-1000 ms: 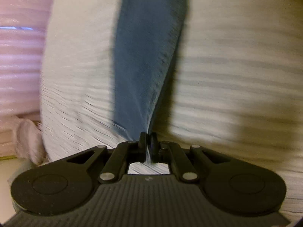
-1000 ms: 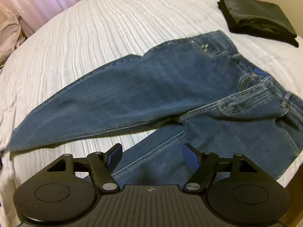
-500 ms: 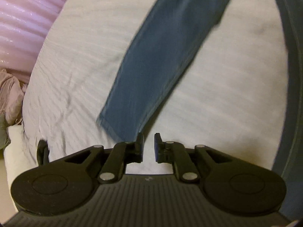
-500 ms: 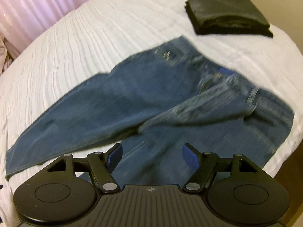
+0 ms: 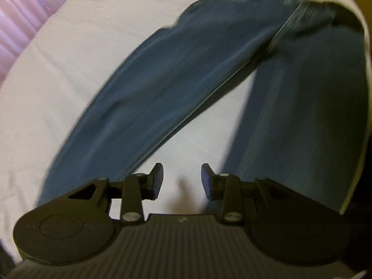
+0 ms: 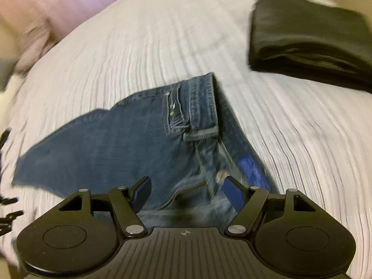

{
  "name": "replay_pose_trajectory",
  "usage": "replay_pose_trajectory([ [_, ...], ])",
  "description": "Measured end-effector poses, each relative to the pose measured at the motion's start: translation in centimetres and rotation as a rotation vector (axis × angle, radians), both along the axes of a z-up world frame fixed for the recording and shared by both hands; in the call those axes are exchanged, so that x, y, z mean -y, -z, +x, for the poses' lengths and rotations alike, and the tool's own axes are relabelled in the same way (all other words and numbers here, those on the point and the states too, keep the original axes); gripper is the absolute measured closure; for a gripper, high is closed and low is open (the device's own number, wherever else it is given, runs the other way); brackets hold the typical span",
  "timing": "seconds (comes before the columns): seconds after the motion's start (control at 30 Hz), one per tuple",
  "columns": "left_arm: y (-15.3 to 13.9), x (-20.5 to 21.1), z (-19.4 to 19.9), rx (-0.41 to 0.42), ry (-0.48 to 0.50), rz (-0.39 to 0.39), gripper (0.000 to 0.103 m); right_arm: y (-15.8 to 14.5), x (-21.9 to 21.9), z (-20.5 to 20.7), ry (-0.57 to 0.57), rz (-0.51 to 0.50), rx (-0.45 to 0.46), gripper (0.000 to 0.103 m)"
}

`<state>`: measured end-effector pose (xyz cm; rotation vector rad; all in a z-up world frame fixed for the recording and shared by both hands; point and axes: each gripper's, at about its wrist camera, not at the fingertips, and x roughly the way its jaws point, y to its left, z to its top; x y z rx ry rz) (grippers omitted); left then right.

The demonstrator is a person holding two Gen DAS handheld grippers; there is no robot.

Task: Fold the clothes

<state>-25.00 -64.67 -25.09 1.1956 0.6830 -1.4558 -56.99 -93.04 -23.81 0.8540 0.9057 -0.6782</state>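
On the bed [image 6: 144,53], which is covered by a white ribbed spread, a pair of blue jeans [image 6: 130,144] is laid out flat. Seen from the right wrist, the waistband end of the jeans lies nearest, with a belt loop, the fly and a metal button [image 6: 220,176] visible just beyond the tongs. The right tongs [image 6: 186,193] are held wide open above the waistband, and nothing is gripped between the blue pads; whether the pads touch the denim cannot be told. A folded dark garment [image 6: 307,37] is seen on the bed beyond the jeans, well apart from them, towards the far right. A pink curtain-like backdrop [image 6: 76,2] is seen behind the bed, much blurred.

Seen from the left wrist, the jeans [image 5: 162,88] are spread with the two legs parted in a V shape, the one leg running down to the lower left and the other down the right side, and a wedge of bare white bed [image 5: 46,74] is shown between them. The left tongs [image 5: 182,180] are held open over that bare wedge, near the inner edges of both legs, and nothing is held. The view is smeared by motion, so the hems cannot be made out clearly.
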Motion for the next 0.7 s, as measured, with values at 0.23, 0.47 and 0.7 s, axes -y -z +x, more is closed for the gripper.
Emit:
replay_pose_trajectory([
  [0.23, 2.5, 8.0, -7.7, -0.026, 0.067, -0.005, 0.07, 5.1, 5.6, -0.1, -0.182, 0.097, 0.097, 0.03],
  [0.47, 4.5, 11.5, -9.3, 0.042, 0.208, 0.015, 0.069, 8.0, 6.8, -0.5, -0.214, 0.198, 0.202, 0.065],
  [0.7, 4.4, 13.9, -9.8, 0.037, 0.262, -0.014, 0.068, 5.3, 7.6, -3.3, -0.027, 0.199, 0.263, 0.096],
])
